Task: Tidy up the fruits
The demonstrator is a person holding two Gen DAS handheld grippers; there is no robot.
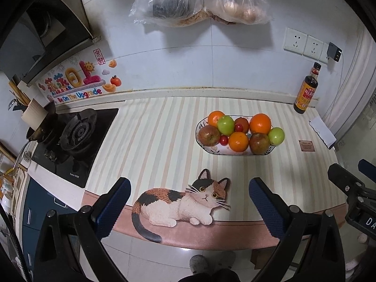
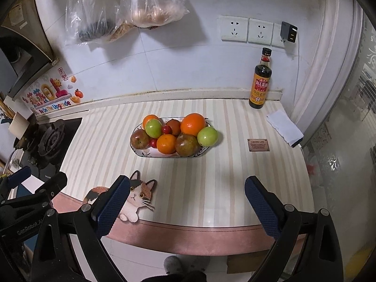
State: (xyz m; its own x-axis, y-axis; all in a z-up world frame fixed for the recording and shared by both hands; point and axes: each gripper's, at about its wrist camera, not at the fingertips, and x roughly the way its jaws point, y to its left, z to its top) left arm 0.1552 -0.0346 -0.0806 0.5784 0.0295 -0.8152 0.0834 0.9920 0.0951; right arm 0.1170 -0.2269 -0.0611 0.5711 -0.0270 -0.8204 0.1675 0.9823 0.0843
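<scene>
Already heaped together on a shallow oval white ceramic plate with a dark rim (image 2: 138,153): three round oranges (image 2: 166,143), two glossy green apples (image 2: 207,136), several dull red-brown apples (image 2: 186,145) and two small red cherry tomatoes (image 2: 166,129). Plate near the middle of the pale striped countertop (image 1: 152,141), nothing loose beside it. Left gripper (image 1: 189,199) with blue padded fingers spread wide, holding nothing, hovering over the counter's near edge above the flat calico cat-shaped mat (image 1: 178,202). Right gripper (image 2: 186,199) likewise released and empty, also at the near edge, well short of the plate.

Fits either a pile waiting to be sorted or fruit just gathered; no telling which from here. For any grasp in that heap: best to approach from above and slightly forward, straddling one fruit at its widest part, closing gently on the round slick skin to avoid squirting it sideways. Top-lying pieces safest, since pulling a lower one could set neighbours rolling off the low rim. Green apple at the plate's right end overhanging the rim, so likely the first to roll. Tall dark sauce bottle with yellow label (image 2: 260,80) at the back wall, well clear.
</scene>
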